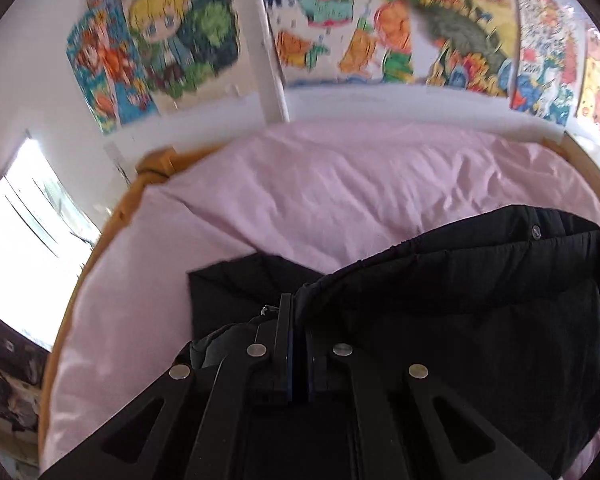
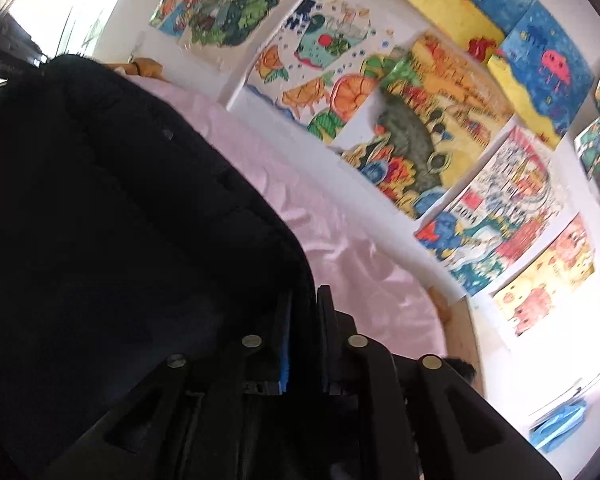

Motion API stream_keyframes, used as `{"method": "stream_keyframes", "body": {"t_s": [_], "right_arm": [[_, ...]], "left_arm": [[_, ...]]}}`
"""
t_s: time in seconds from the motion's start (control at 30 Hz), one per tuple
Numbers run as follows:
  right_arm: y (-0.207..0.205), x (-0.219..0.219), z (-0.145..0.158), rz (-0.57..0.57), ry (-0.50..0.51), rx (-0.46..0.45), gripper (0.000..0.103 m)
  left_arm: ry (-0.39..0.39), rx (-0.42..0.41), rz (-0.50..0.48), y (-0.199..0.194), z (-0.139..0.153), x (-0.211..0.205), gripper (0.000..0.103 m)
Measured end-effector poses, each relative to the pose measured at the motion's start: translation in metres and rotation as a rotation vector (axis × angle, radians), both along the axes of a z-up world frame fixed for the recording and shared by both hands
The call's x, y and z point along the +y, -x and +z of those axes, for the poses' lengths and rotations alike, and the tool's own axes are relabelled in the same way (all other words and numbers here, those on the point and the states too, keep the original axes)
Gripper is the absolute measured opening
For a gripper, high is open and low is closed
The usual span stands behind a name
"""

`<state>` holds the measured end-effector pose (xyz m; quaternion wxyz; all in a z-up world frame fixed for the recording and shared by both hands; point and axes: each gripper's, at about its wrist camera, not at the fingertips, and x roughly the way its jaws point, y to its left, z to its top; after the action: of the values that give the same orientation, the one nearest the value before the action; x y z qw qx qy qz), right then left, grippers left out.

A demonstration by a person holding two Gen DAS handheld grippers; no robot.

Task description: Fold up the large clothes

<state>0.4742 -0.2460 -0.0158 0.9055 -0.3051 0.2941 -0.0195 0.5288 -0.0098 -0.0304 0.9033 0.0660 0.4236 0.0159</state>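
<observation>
A: We count one black padded jacket (image 1: 480, 300) on the pink bedsheet (image 1: 320, 184), spread ahead and to the right of the left gripper (image 1: 296, 312). Its jaws sit pressed together on a gathered edge of the jacket.

B: We count one right gripper (image 2: 304, 300), jaws a narrow gap apart with jacket fabric running between; we cannot tell whether the pads press it. The jacket fills everything to its left.

A: Wall drawings (image 2: 440, 120): we see at least nine, several cut off at the frame edge, all blurred. One window (image 1: 24, 248) left, blown out.

B: Jacket's lower part is hidden behind both grippers.
</observation>
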Motion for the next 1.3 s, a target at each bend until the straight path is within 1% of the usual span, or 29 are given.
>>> {"method": "stream_keyframes", "body": {"t_s": [0.07, 0.1, 0.13, 0.17, 0.2, 0.23, 0.27, 0.3, 0.33, 0.4, 0.5, 0.53, 0.57, 0.6, 0.63, 0.67, 0.7, 0.77, 0.9, 1.03, 1.07, 1.1, 1.13, 1.2, 1.27, 1.3], "right_arm": [[-0.008, 0.0, -0.011, -0.014, -0.001, 0.018, 0.02], [-0.011, 0.0, -0.017, -0.022, 0.008, 0.027, 0.029], [-0.014, 0.0, -0.021, -0.028, 0.014, 0.03, 0.036], [-0.013, -0.002, -0.021, -0.033, 0.005, 0.025, 0.049], [-0.012, -0.006, -0.02, -0.037, -0.015, 0.016, 0.061], [-0.01, -0.011, -0.016, -0.044, -0.05, 0.001, 0.066], [-0.007, -0.017, -0.011, -0.052, -0.085, -0.013, 0.075], [-0.004, -0.025, -0.006, -0.062, -0.134, -0.027, 0.077], [0.0, -0.035, -0.002, -0.076, -0.194, -0.031, 0.078], [0.007, -0.05, -0.001, -0.103, -0.256, -0.026, 0.08], [0.02, -0.063, -0.012, -0.126, -0.291, 0.002, 0.08], [0.027, -0.067, -0.015, -0.128, -0.322, 0.007, 0.08], [0.032, -0.07, -0.018, -0.128, -0.354, 0.009, 0.08], [0.041, -0.072, -0.021, -0.121, -0.4, 0.009, 0.08], [0.05, -0.074, -0.024, -0.109, -0.441, 0.004, 0.08], [0.056, -0.076, -0.027, -0.103, -0.472, -0.003, 0.08], [0.064, -0.077, -0.031, -0.098, -0.495, -0.016, 0.081], [0.074, -0.078, -0.04, -0.088, -0.517, -0.032, 0.081], [0.088, -0.076, -0.054, -0.039, -0.536, -0.058, 0.081], [0.101, -0.066, -0.057, 0.043, -0.528, -0.102, 0.083], [0.103, -0.061, -0.057, 0.066, -0.519, -0.107, 0.087], [0.102, -0.056, -0.059, 0.081, -0.502, -0.106, 0.09], [0.1, -0.051, -0.061, 0.09, -0.474, -0.102, 0.09], [0.088, -0.042, -0.069, 0.101, -0.399, -0.081, 0.09], [0.073, -0.039, -0.071, 0.099, -0.373, -0.074, 0.09], [0.064, -0.039, -0.072, 0.088, -0.361, -0.064, 0.09]], "left_arm": [[0.007, 0.023, 0.008, -0.012, -0.012, 0.001, 0.005], [0.001, 0.03, 0.008, -0.016, -0.017, 0.001, 0.005], [-0.013, 0.035, 0.006, -0.02, -0.022, -0.001, 0.005], [-0.026, 0.039, 0.003, -0.023, -0.026, -0.002, 0.005], [-0.04, 0.043, 0.0, -0.026, -0.03, -0.004, 0.005], [-0.053, 0.046, -0.002, -0.029, -0.034, -0.006, 0.005], [-0.059, 0.049, -0.001, -0.031, -0.036, -0.007, 0.006], [-0.058, 0.05, 0.001, -0.033, -0.039, -0.008, 0.006], [-0.051, 0.049, 0.003, -0.033, -0.038, -0.007, 0.006], [-0.017, 0.045, 0.013, -0.032, -0.036, -0.005, 0.007], [0.022, 0.036, 0.01, -0.025, -0.03, -0.001, 0.009], [0.034, 0.027, -0.004, -0.022, -0.028, 0.001, 0.016], [0.049, 0.01, -0.025, -0.016, -0.024, 0.002, 0.033], [0.06, -0.01, -0.035, -0.01, -0.02, 0.004, 0.045], [0.082, -0.039, -0.05, -0.002, -0.015, 0.006, 0.073], [0.105, -0.085, -0.063, 0.01, -0.009, 0.008, 0.086], [0.103, -0.122, -0.063, 0.02, -0.004, 0.007, 0.087], [0.084, -0.153, -0.071, 0.035, 0.001, 0.004, 0.091], [0.095, -0.156, -0.165, 0.067, -0.005, -0.01, 0.092], [0.1, -0.181, -0.329, 0.098, -0.012, -0.039, 0.092], [0.092, -0.186, -0.367, 0.103, -0.013, -0.047, 0.094], [0.074, -0.185, -0.401, 0.105, -0.015, -0.058, 0.096], [0.037, -0.18, -0.421, 0.105, -0.02, -0.069, 0.097], [-0.041, -0.194, -0.425, 0.1, -0.028, -0.084, 0.097], [-0.076, -0.193, -0.414, 0.089, -0.034, -0.091, 0.099], [-0.079, -0.186, -0.401, 0.081, -0.035, -0.092, 0.099]]}}
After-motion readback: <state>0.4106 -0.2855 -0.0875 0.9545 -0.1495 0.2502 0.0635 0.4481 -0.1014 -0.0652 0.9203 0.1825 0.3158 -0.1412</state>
